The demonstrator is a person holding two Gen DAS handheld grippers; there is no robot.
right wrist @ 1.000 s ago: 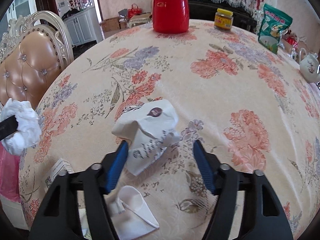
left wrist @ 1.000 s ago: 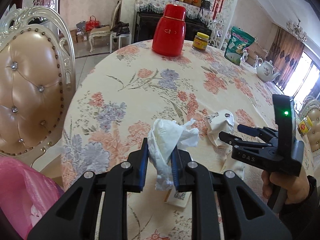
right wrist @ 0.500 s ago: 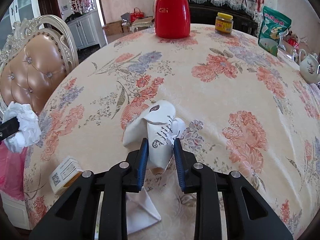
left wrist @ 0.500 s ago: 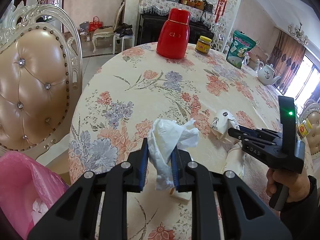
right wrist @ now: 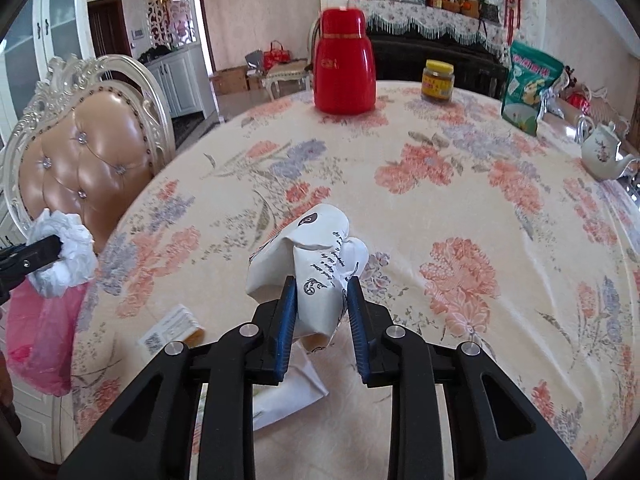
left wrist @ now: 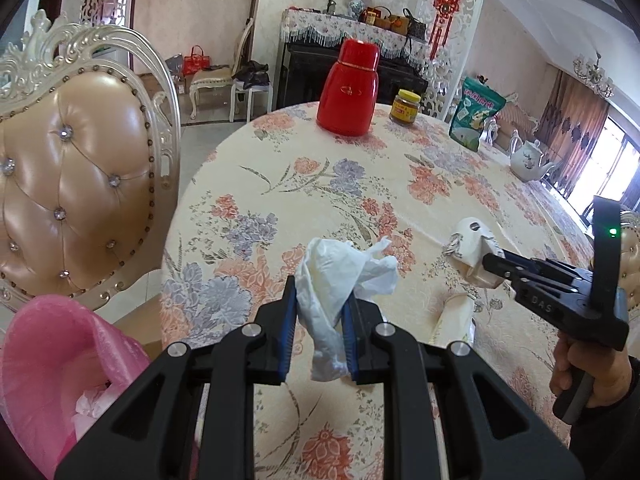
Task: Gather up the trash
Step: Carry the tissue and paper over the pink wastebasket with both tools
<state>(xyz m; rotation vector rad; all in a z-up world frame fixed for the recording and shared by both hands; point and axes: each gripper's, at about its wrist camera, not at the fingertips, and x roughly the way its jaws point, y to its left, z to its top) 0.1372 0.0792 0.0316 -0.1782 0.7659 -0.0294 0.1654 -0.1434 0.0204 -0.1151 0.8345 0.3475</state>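
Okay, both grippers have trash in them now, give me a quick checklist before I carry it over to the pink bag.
1. Left gripper shut on the crumpled tissue: ok.
2. Right gripper shut on the printed paper cup: ok, though the cup is crushed and only its lower part is pinched.
3. Cup clear of the table: cannot tell.
4. Pink bag mouth open: ok, it gapes at lower left beside the chair.
5. Trash left behind: not ok, a small box and a white wrapper lie near the table edge.
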